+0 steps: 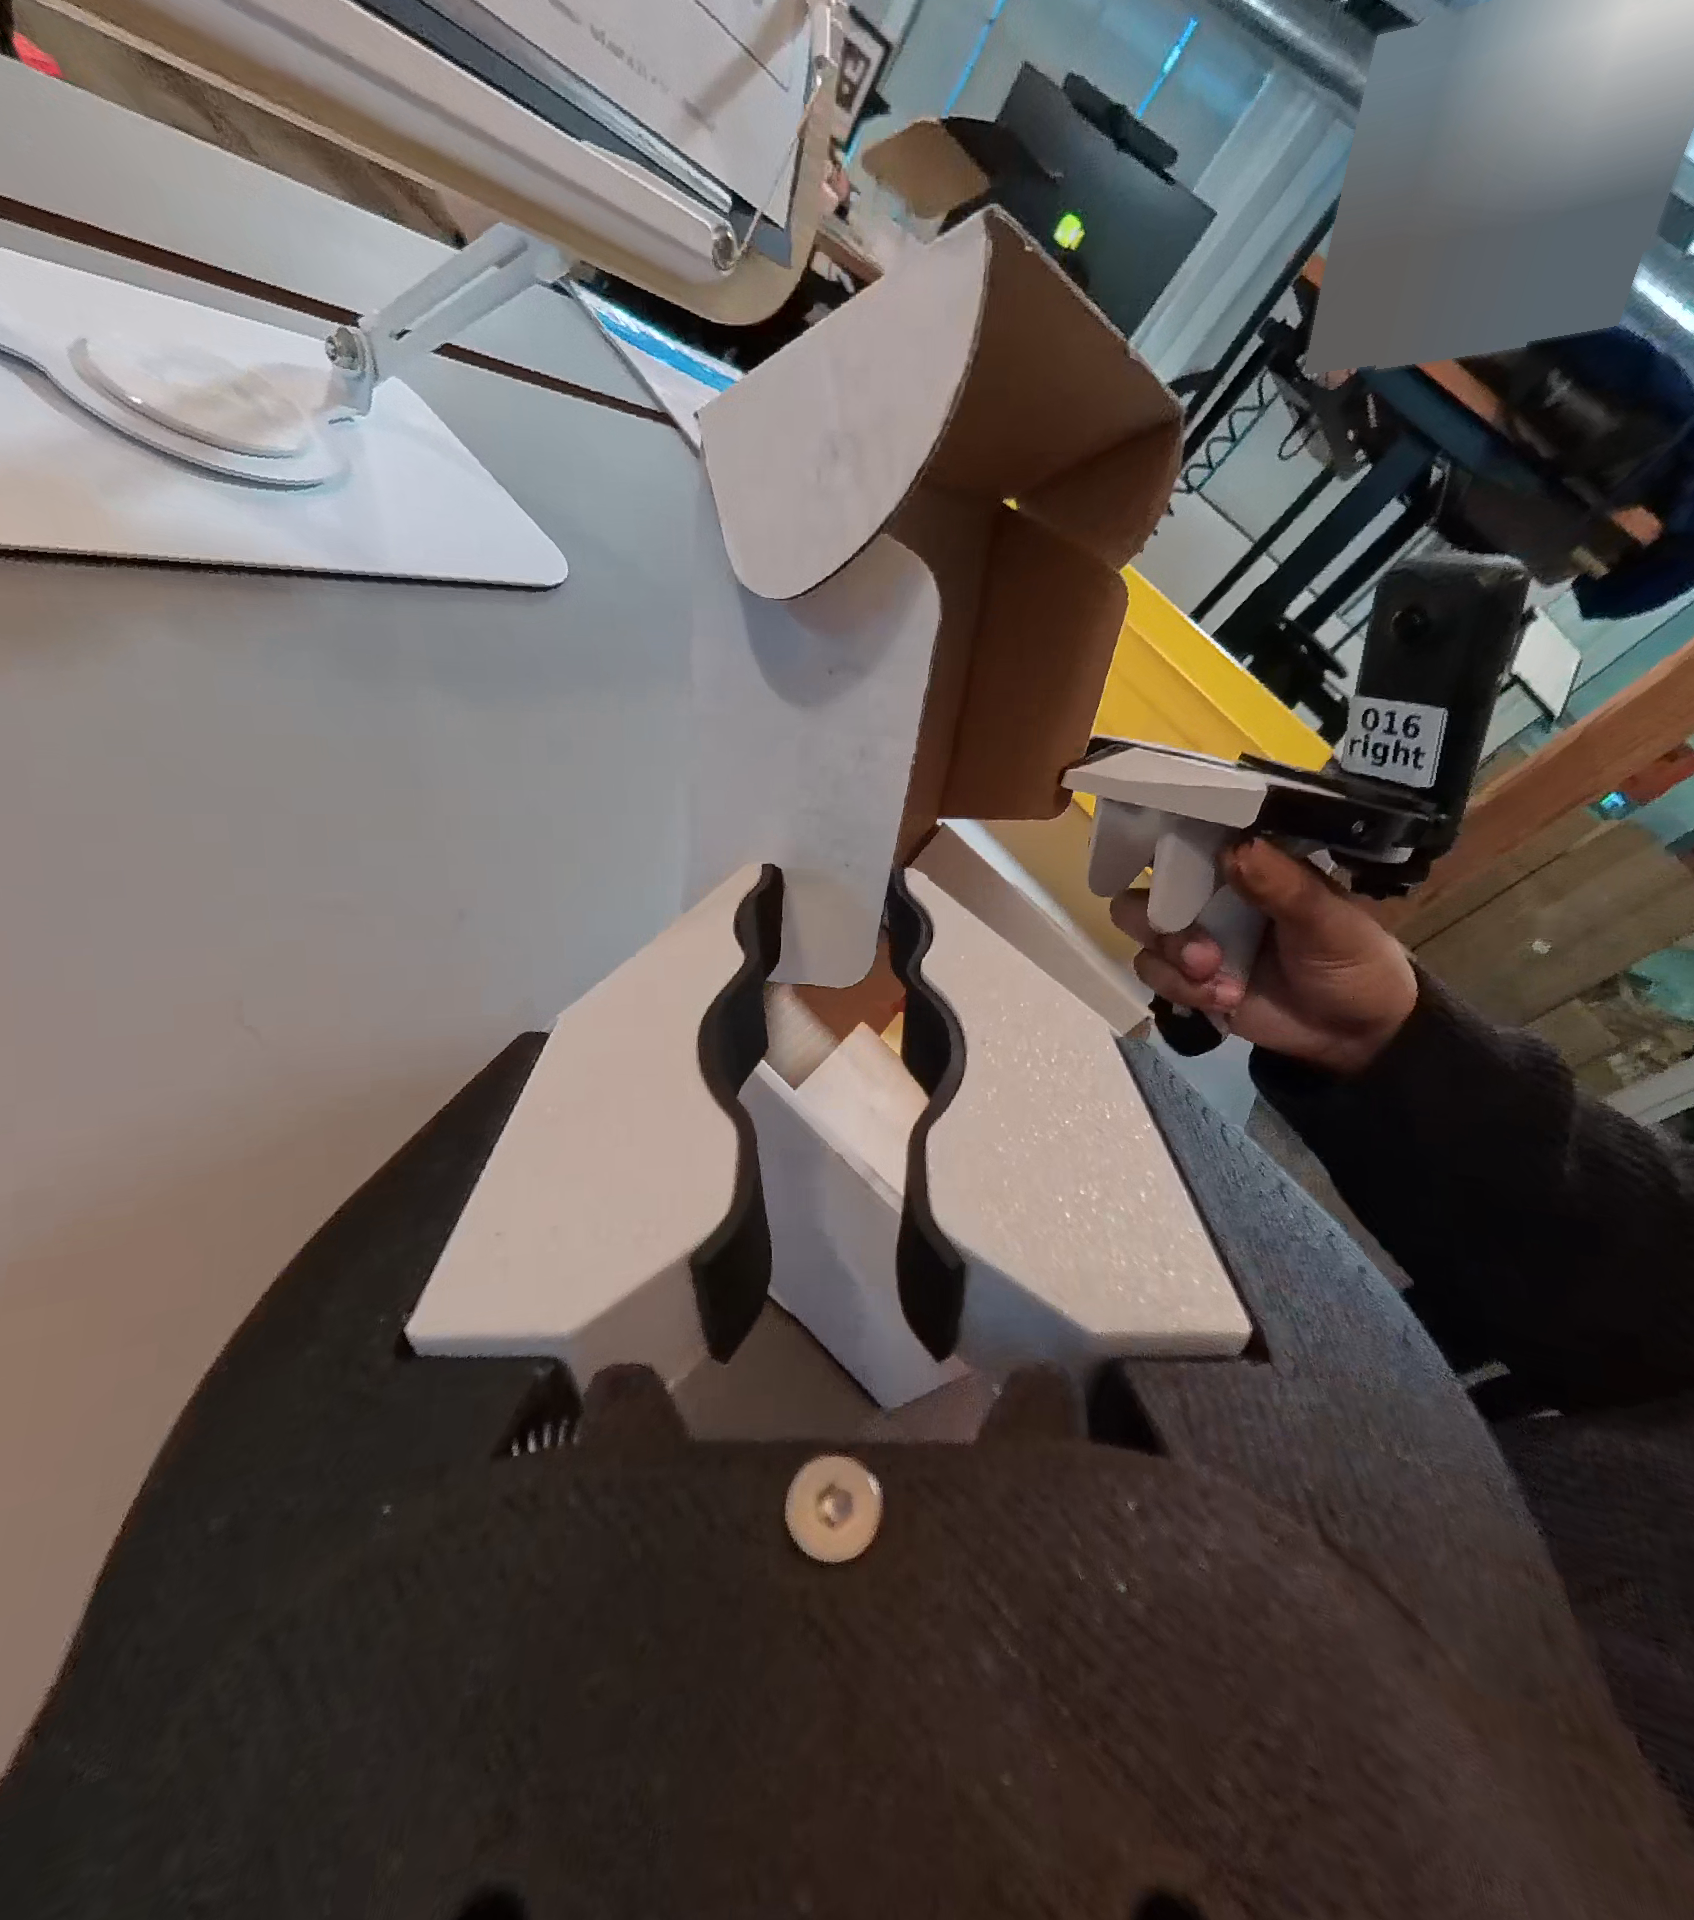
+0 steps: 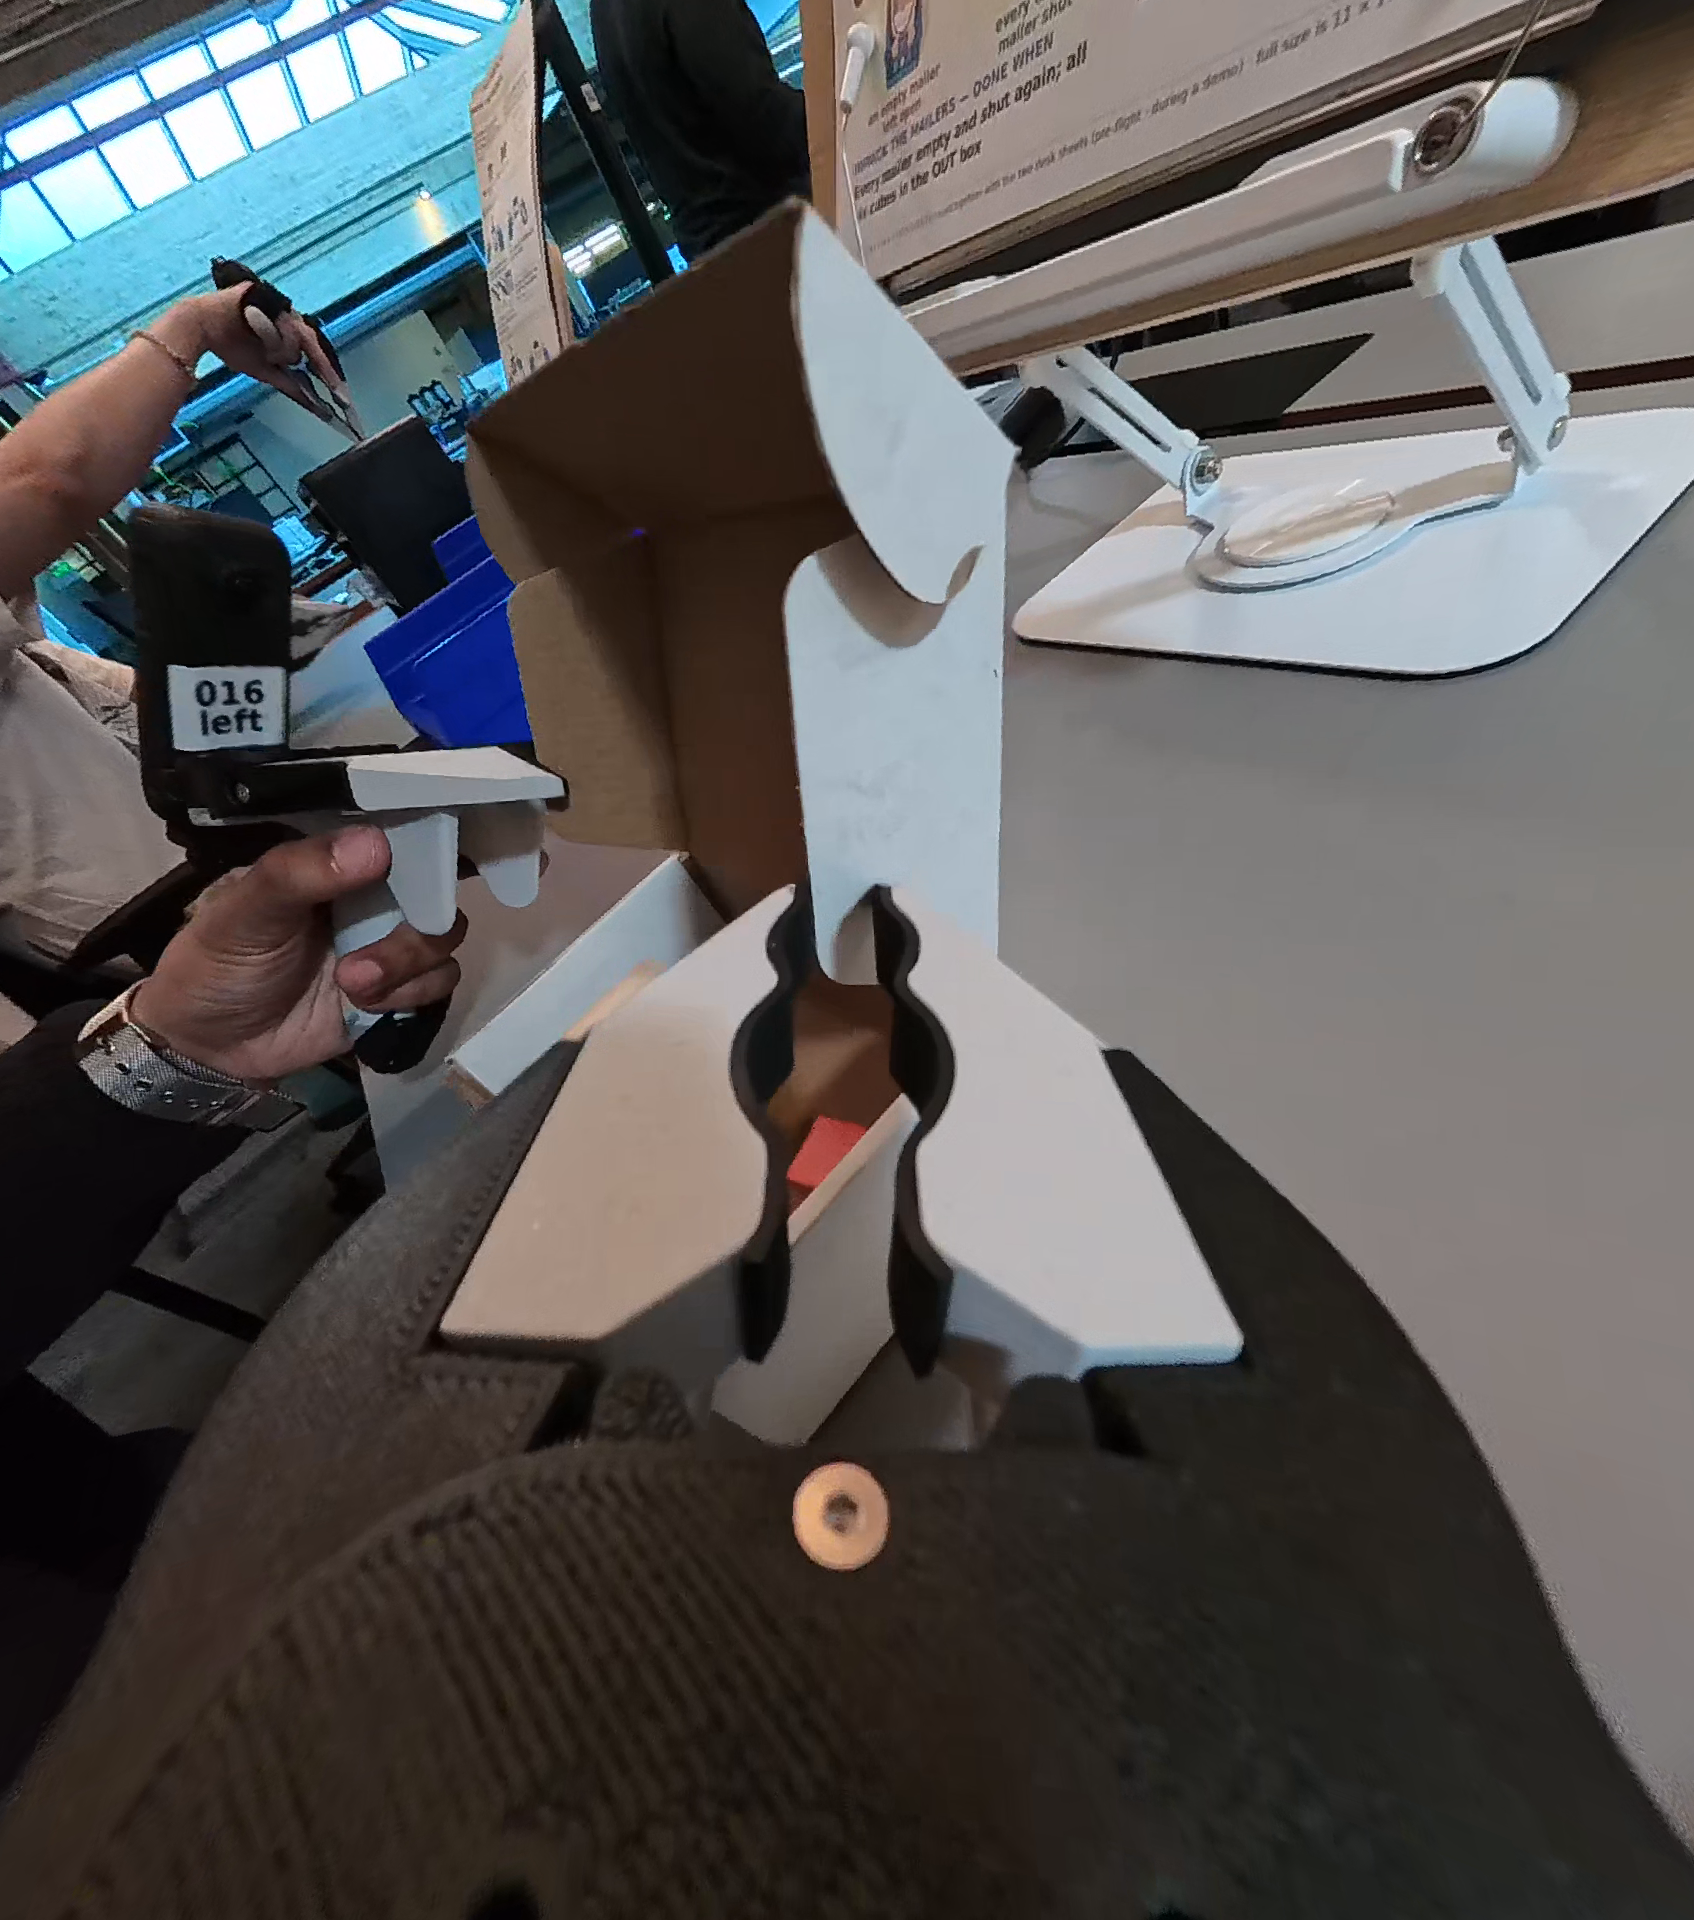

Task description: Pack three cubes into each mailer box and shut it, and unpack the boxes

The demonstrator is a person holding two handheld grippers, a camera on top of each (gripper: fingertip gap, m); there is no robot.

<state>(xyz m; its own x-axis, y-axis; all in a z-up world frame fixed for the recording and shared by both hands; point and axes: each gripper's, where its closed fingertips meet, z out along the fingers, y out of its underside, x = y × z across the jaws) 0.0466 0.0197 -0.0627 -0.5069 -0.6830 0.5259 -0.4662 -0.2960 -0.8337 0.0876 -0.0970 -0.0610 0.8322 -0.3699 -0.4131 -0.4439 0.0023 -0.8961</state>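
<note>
A mailer box, white outside and brown inside, stands open on the grey table with its lid [image 1: 853, 364] raised upright. My left gripper [image 1: 832, 904] is shut on the lid's white side flap [image 1: 853, 727]. Pale wooden cubes [image 1: 858, 1070] show inside the box between its fingers. My right gripper [image 2: 841, 914] is shut on the lid's other white side flap [image 2: 895, 727]. A red cube [image 2: 822, 1148] lies in the box below it. Each gripper also shows in the other's view, the right [image 1: 1123, 831] and the left [image 2: 500, 831], at the lid's opposite side.
A white stand [image 2: 1394, 561] holding a board of instruction sheets sits on the table [image 1: 303, 831] behind the box. A yellow bin [image 1: 1196, 686] is on one side, a blue bin [image 2: 448, 655] on the other. Another person's arm [image 2: 74, 447] is in the background. One gripper's finger ends stand about 12 cm off the other's.
</note>
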